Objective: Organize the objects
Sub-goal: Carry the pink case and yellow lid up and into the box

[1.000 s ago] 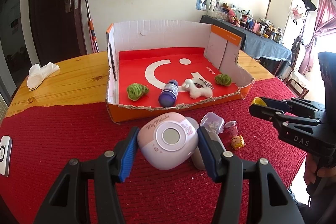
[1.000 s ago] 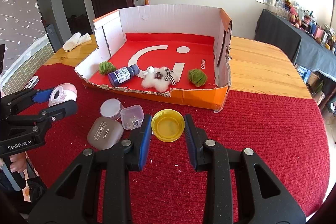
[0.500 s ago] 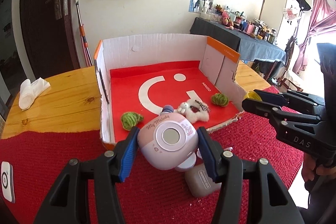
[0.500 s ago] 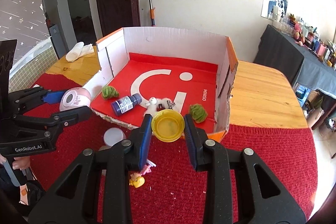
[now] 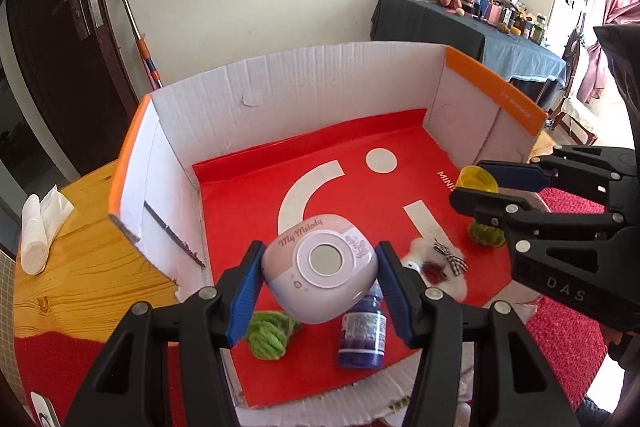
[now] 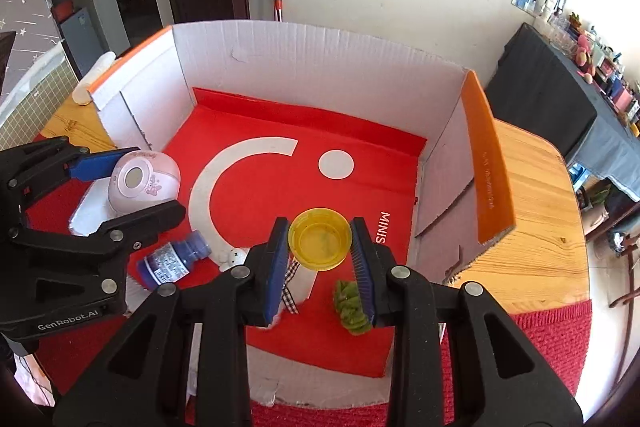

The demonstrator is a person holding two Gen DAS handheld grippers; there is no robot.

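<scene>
My left gripper (image 5: 320,277) is shut on a pink "My Melody" case (image 5: 320,277), held over the near left part of the open cardboard box (image 5: 304,95). My right gripper (image 6: 320,241) is shut on a small yellow cup (image 6: 320,239) and hangs over the box's red floor, right of the left one. The pink case (image 6: 144,183) and left gripper (image 6: 132,187) show at the left of the right wrist view; the yellow cup (image 5: 478,179) shows at the right of the left wrist view. In the box lie a blue bottle (image 5: 362,335), a white plush (image 5: 436,267) and two green yarn balls (image 5: 266,335).
The box stands on a red mat (image 5: 568,343) on a wooden table (image 5: 84,267). A rolled white cloth (image 5: 36,227) lies at the table's left edge. A mop handle (image 5: 138,35) leans on the wall behind; a cluttered side table (image 5: 480,27) stands far right.
Both grippers moved forward from above the red mat to over the box, carrying the pink case and the yellow cup. The loose items on the mat have dropped out of view.
</scene>
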